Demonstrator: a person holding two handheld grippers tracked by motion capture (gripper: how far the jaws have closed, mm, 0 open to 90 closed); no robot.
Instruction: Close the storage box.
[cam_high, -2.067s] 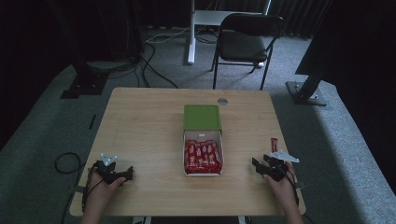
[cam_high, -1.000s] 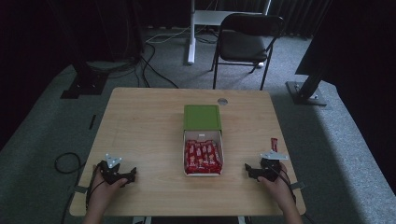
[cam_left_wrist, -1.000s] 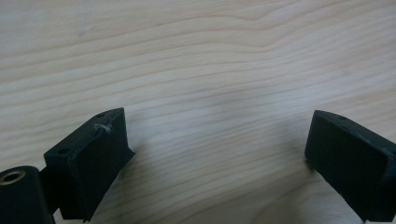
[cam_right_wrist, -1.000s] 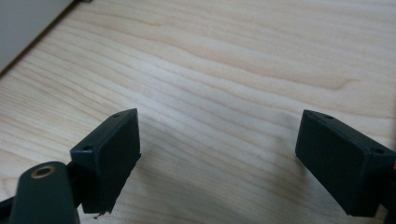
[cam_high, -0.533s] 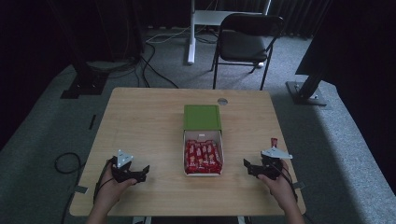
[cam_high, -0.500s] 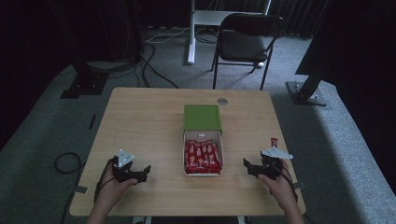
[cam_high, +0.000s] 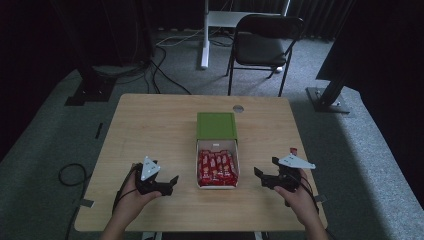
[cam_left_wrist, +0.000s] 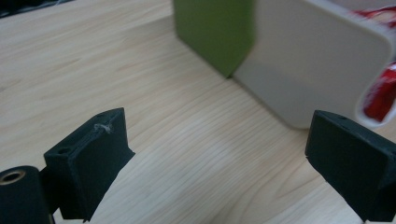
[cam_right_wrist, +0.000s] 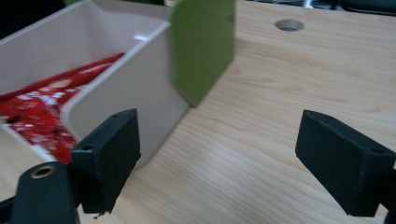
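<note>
One open white rectangular box (cam_high: 217, 170) packed with red-wrapped snack bars (cam_high: 216, 166) is seen near the middle of the light wooden table (cam_high: 150, 125), with its green lid (cam_high: 216, 125) lying just beyond it and touching its far end. The left hand-held gripper (cam_high: 169, 183) is held low over the table just beside the box's left wall, jaws spread wide and holding nothing; in the left gripper view the white wall (cam_left_wrist: 317, 60) and green lid (cam_left_wrist: 215, 32) are seen ahead, a little to the right. The right hand-held gripper (cam_high: 261, 176) is placed likewise on the box's right side, jaws wide apart and empty, with the box corner (cam_right_wrist: 126, 88) seen just behind its left jaw in the right gripper view. The step in hand is judged to be an approach to the box from both sides. For it to be done well, the jaws should be kept open until they are squared to the wall or to a bar, and the light box should be steadied by one hand-held gripper so that it is not pushed across the table. Count: one box, one lid, two hand-held grippers, one small red item (cam_high: 293, 150) near the right edge of the table; the bars, about five across, cannot be counted exactly.
</note>
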